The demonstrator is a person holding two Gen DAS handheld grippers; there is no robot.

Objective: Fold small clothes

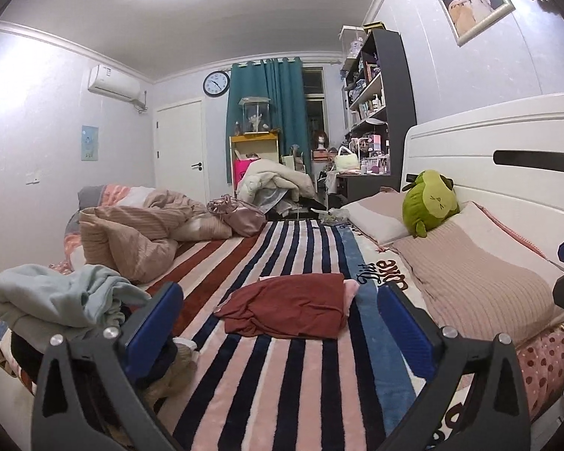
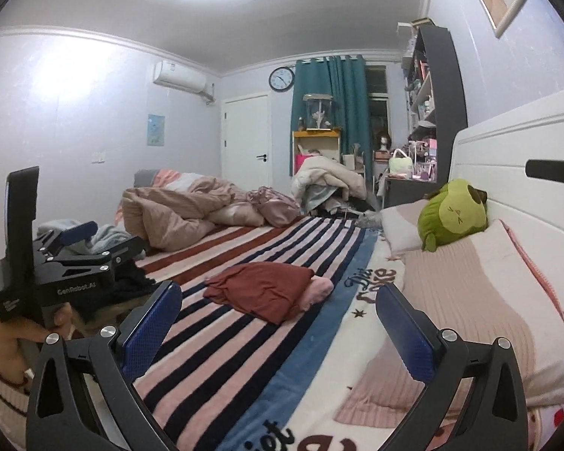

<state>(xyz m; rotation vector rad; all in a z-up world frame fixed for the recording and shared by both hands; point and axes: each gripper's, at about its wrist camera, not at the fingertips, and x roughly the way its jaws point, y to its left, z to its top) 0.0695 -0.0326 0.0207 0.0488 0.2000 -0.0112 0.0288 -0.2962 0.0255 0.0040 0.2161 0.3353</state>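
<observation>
A dark red garment (image 1: 287, 306) lies roughly folded on the striped blanket (image 1: 274, 383), with a pink piece (image 1: 351, 289) sticking out at its right edge. It also shows in the right wrist view (image 2: 263, 289). My left gripper (image 1: 280, 323) is open and empty, held above the blanket just short of the garment. My right gripper (image 2: 278, 323) is open and empty, nearer the pillows. The left gripper (image 2: 69, 248) shows from the side in the right wrist view, at the left. A pile of pale blue and grey clothes (image 1: 56, 300) lies at the left bed edge.
A rumpled beige duvet (image 1: 139, 233) and a pink satin bag (image 1: 240, 214) lie at the far left of the bed. Pillows (image 1: 470, 282) and a green plush toy (image 1: 428, 203) rest against the white headboard (image 1: 507, 143) at the right. Cluttered shelves and a desk stand beyond.
</observation>
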